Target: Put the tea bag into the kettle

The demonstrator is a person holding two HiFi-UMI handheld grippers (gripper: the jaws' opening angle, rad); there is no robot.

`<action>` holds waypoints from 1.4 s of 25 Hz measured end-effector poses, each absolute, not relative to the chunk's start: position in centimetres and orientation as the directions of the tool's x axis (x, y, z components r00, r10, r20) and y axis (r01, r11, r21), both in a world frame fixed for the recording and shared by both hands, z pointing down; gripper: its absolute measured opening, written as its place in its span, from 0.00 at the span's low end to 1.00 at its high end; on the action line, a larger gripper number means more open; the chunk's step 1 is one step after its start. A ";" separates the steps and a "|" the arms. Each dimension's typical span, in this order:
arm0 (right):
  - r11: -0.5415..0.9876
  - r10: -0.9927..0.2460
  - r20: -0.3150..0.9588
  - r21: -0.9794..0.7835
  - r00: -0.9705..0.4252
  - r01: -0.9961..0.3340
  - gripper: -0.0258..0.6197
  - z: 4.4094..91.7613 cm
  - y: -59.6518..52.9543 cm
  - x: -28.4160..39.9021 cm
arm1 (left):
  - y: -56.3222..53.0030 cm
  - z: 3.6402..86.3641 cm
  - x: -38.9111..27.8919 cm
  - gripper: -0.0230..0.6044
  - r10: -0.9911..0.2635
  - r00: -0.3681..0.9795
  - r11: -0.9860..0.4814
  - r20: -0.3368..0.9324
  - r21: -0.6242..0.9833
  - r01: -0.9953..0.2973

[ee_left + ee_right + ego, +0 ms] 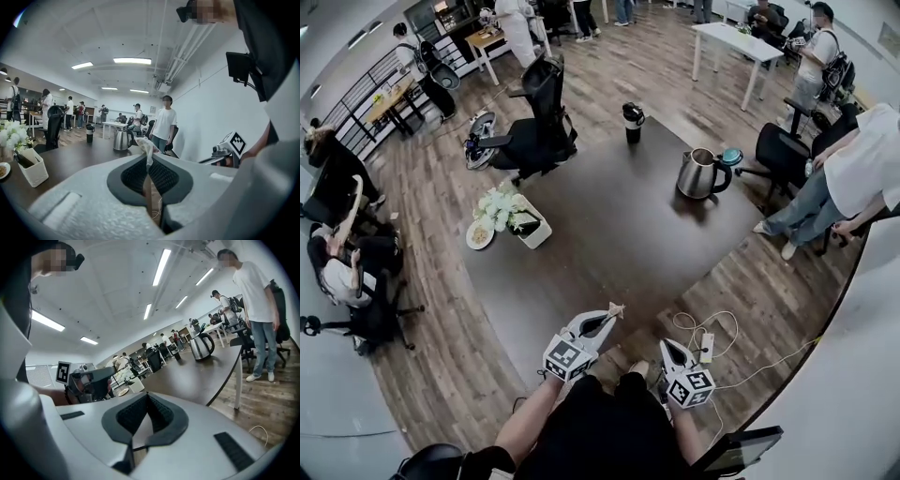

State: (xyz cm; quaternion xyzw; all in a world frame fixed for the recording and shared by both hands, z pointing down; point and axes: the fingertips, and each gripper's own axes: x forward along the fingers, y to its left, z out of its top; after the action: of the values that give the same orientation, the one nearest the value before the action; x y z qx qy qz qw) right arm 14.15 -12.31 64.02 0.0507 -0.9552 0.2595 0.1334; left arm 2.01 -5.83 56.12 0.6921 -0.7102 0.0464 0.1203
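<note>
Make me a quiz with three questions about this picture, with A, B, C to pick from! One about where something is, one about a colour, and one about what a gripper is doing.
1. Where does the kettle stand?
A. on the floor
B. on the dark table
C. on a chair

2. What colour are the flowers?
A. white
B. red
C. blue

3. How is the left gripper?
A. open and empty
B. shut on the tea bag
C. shut on a spoon

Answers:
1 B: the kettle sits on the table's far side.
2 A: the blooms look white.
3 B: the jaws pinch the bag at their tips.
</note>
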 end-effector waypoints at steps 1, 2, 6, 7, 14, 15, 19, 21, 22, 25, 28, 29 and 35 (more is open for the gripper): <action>0.858 -0.043 0.274 -0.482 -0.961 -0.176 0.05 63.9 -13.3 14.5 | -6.7 55.7 2.2 0.05 -0.973 -0.008 0.031 0.229 0.098 -0.995; 0.856 -0.058 0.268 -0.483 -0.962 -0.186 0.05 63.7 -14.2 14.8 | -7.5 55.4 2.4 0.05 -0.975 -0.002 0.024 0.224 0.093 -0.995; 0.847 -0.088 0.259 -0.489 -0.962 -0.209 0.05 63.5 -16.2 15.6 | -9.8 54.7 3.0 0.05 -0.975 0.022 -0.005 0.221 0.078 -0.997; 0.847 -0.088 0.258 -0.488 -0.962 -0.209 0.05 63.5 -16.5 15.6 | -10.2 54.6 3.0 0.05 -0.975 0.026 -0.009 0.218 0.077 -0.997; 0.847 -0.103 0.284 -0.478 -0.953 -0.234 0.05 63.6 -18.9 14.6 | -13.1 55.6 1.2 0.05 -0.978 0.039 -0.016 0.204 0.112 -0.994; 0.849 -0.104 0.292 -0.473 -0.951 -0.237 0.05 63.6 -19.4 14.4 | -13.5 55.8 0.6 0.05 -0.979 0.037 -0.013 0.198 0.122 -0.992; 0.863 -0.099 0.320 -0.444 -0.942 -0.242 0.05 63.2 -21.0 12.6 | -15.1 56.1 -1.6 0.05 -0.985 0.039 -0.012 0.166 0.156 -0.988; 0.875 -0.089 0.331 -0.425 -0.939 -0.233 0.05 62.6 -22.0 11.5 | -16.0 55.8 -2.4 0.05 -0.989 0.052 -0.027 0.141 0.173 -0.984; 0.881 -0.082 0.335 -0.415 -0.939 -0.225 0.05 62.4 -22.4 10.9 | -16.5 55.7 -2.7 0.05 -0.990 0.061 -0.038 0.127 0.179 -0.983; 0.904 -0.054 0.338 -0.382 -0.940 -0.189 0.05 61.6 -23.5 8.8 | -17.7 55.3 -3.8 0.05 -0.992 0.077 -0.058 0.105 0.178 -0.982; 0.911 -0.046 0.331 -0.373 -0.943 -0.176 0.05 61.3 -24.5 7.8 | -18.8 55.6 -4.3 0.05 -0.990 0.085 -0.064 0.112 0.180 -0.982; 0.908 -0.047 0.327 -0.381 -0.944 -0.177 0.05 61.3 -25.0 7.6 | -19.2 55.6 -4.3 0.05 -0.990 0.084 -0.062 0.117 0.180 -0.982; 0.890 -0.004 0.306 -0.433 -0.952 -0.143 0.05 62.7 -28.4 6.5 | -23.1 56.4 -4.4 0.05 -0.983 0.056 -0.027 0.177 0.165 -0.986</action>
State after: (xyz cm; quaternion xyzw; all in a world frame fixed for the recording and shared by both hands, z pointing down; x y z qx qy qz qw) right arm 6.54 -28.45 62.67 0.0384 -0.9604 0.2314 0.1501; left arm -4.45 -23.08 56.45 0.7164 -0.6870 0.0068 0.1217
